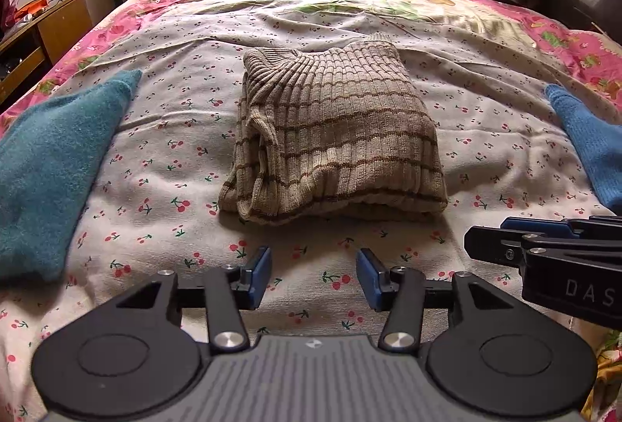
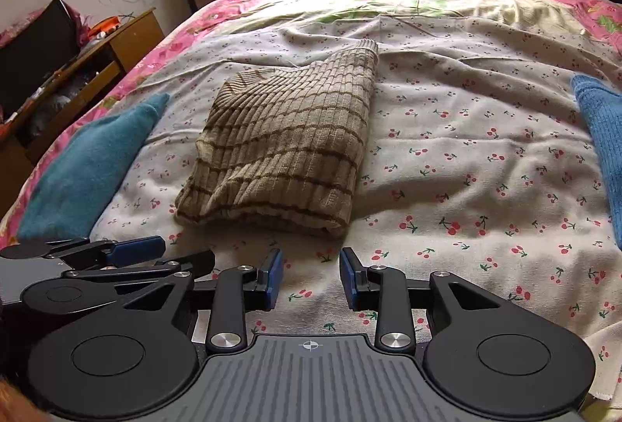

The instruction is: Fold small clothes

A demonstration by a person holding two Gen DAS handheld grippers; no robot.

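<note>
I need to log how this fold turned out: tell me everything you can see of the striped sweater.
The sweater is a beige ribbed knit with thin brown stripes, folded into a thick, roughly rectangular bundle. A ribbed cuff or collar sticks out at its far corner, and layered folds show along its left edge. It lies flat on the cherry-print sheet, mid-bed, between two blue garments but apart from both. Nothing else touches it; both tongs are short of it, empty.

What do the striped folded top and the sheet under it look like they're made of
The striped top looks like a ribbed knit, matte and soft, probably wool or acrylic: raised ribs run across its brown stripes. The cherry-print sheet looks like thin woven cotton, matte and finely creased.
</note>
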